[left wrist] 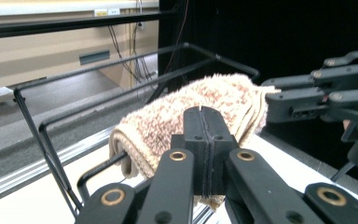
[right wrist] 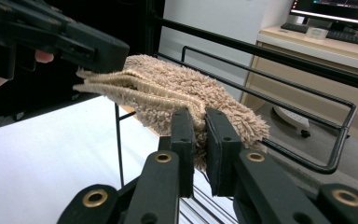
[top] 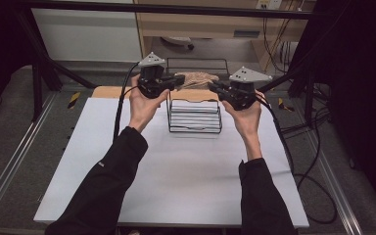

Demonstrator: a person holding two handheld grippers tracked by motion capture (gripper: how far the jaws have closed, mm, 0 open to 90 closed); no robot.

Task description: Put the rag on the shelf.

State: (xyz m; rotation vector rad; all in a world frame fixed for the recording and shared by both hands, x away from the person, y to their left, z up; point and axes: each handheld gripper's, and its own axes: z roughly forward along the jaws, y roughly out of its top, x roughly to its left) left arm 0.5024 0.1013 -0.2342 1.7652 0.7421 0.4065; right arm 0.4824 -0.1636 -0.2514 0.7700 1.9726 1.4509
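A folded beige towel hangs stretched between my two grippers, just above a black wire rack at the back of the white table. My left gripper pinches its left end. In the left gripper view the jaws stand pressed together, with the towel behind and under them. My right gripper holds the other end. In the right gripper view its jaws clamp a fold of the towel. The left gripper bites the far edge there.
The rack's top rails run right under the towel. The white table spreads in front of the rack. A wooden board lies at its far edge. Cables trail on the floor at the right, and black frame posts stand behind.
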